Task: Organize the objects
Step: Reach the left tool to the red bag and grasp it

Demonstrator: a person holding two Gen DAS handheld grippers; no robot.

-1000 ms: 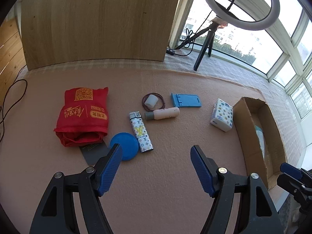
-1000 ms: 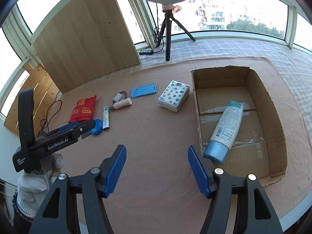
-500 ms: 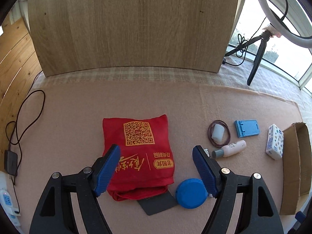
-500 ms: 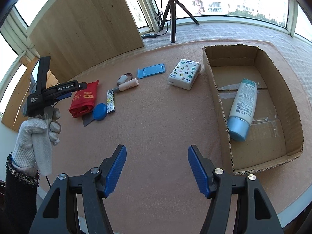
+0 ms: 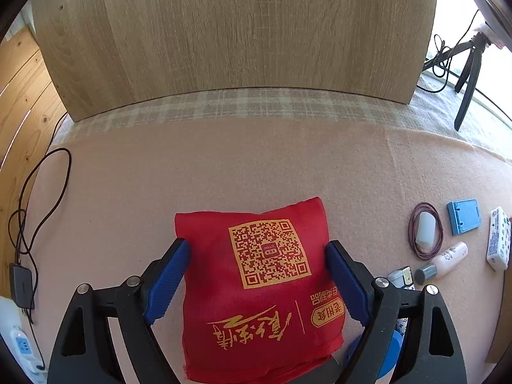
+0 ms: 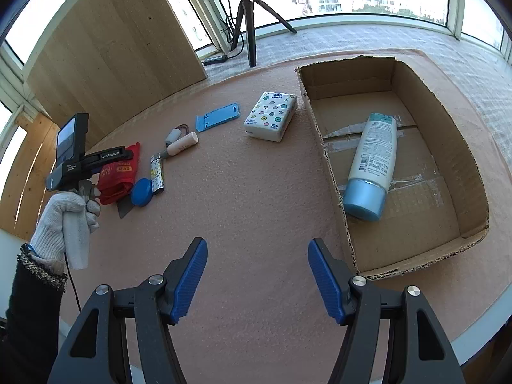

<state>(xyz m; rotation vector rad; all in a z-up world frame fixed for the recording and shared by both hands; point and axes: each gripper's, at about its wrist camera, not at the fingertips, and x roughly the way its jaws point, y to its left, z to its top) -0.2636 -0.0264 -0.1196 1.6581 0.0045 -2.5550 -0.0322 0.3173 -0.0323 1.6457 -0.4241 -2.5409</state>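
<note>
Red bag [image 5: 256, 275] | left gripper [image 5: 256, 252] straddling, jaws just widened, unpressed

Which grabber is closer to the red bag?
Left. The left gripper hangs over the red bag, jaws open on either side. The right gripper is far off, beside the cardboard box.

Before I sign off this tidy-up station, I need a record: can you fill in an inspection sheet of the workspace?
Surface: pink felt mat over a checked cloth.
Job's things: cardboard box holding a lotion bottle; red cloth bag, tissue pack, blue phone stand, lighter, blue round lid, small cream bottle outside it.
Clutter: hair tie around a white cap.
Grippers: left gripper open, jaws just widened, straddling the bag; right gripper open, empty.
Cables: black cable, power strip.
Surroundings: wooden panel, tripod, windows.
</note>
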